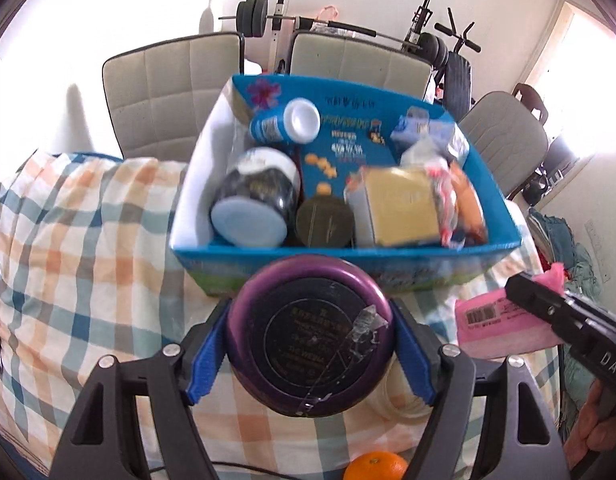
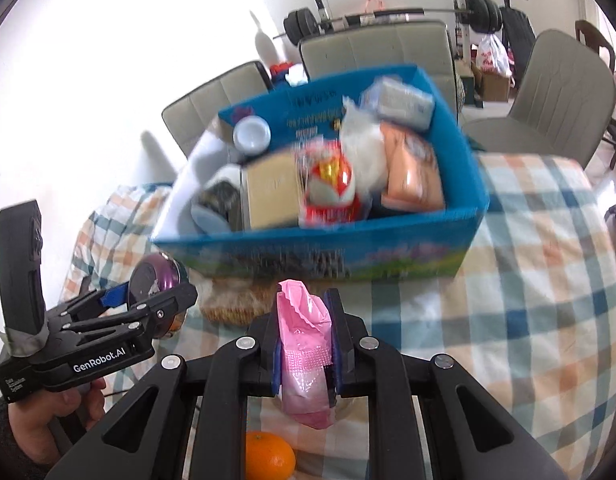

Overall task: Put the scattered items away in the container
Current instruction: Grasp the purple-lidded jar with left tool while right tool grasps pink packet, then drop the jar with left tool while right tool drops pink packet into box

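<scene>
- My left gripper (image 1: pixel 310 344) clamps the purple jar (image 1: pixel 310 338); right gripper (image 2: pixel 304 344) pinches the pink packet (image 2: pixel 306 356).
- Blue box (image 1: pixel 348 254) lies just ahead of both, left nearer.

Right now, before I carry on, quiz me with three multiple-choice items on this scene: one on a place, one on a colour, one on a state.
1. Where does the orange lie?
A. inside the box
B. on the checked cloth, near the grippers
C. on a chair

2. What colour is the packet in the right gripper?
A. pink
B. green
C. yellow

3. How does the left gripper stand?
A. open and empty
B. shut with nothing in it
C. clamped on the purple-lidded jar

Key:
1 B, the orange sits on the cloth, outside the blue box.
2 A, the soft packet pinched between the right pads is pink.
3 C, both blue pads press on the sides of the jar's purple lid.
</scene>
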A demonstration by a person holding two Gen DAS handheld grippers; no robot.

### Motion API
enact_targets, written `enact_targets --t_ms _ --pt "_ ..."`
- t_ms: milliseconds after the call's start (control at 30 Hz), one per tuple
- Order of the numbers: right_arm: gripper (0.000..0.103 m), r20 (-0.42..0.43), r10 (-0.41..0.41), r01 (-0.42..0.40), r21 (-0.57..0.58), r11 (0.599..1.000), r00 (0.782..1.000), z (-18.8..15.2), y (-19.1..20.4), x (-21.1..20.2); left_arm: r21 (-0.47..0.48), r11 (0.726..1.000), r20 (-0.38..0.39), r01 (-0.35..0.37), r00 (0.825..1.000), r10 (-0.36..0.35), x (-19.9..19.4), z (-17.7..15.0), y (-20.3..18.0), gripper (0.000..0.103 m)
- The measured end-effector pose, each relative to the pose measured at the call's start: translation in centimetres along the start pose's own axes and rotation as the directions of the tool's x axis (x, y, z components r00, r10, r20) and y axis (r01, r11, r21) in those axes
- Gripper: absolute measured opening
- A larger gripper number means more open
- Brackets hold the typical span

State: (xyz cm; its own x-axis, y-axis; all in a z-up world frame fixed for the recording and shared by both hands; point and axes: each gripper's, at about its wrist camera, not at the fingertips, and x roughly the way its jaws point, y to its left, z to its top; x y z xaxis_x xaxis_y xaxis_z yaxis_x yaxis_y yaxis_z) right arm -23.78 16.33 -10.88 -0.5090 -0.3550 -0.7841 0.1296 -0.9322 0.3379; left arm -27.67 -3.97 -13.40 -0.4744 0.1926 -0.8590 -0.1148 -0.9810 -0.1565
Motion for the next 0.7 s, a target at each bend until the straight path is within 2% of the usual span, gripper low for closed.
enact_targets --t_ms 200,367,533,700 --pt "0.018 0.094 0.009 -0.007 -0.028 1.000 0.996 5.7 0.7 -1.6 -0.007 1.000 0.057 0.002 0.998 -0.001 -0.2 5.0 -0.2 0.076" --pt "0.018 0.136 0.024 -0.021 -0.023 1.000 0.990 10.9 1.3 -0.7 0.002 1.000 0.081 -0.016 0.997 0.016 1.5 8.6 -0.4 0.076" --pt "0.018 0.127 0.072 -0.075 0.018 0.997 0.989 14.8 1.3 2.7 0.025 0.999 0.095 -0.047 0.995 0.044 3.7 11.1 -1.0 0.076" --pt "0.018 0.060 0.110 -0.116 0.108 0.987 0.992 15.1 -0.4 7.6 0.055 0.997 0.078 -0.062 0.995 0.058 6.0 12.0 -1.9 0.076"
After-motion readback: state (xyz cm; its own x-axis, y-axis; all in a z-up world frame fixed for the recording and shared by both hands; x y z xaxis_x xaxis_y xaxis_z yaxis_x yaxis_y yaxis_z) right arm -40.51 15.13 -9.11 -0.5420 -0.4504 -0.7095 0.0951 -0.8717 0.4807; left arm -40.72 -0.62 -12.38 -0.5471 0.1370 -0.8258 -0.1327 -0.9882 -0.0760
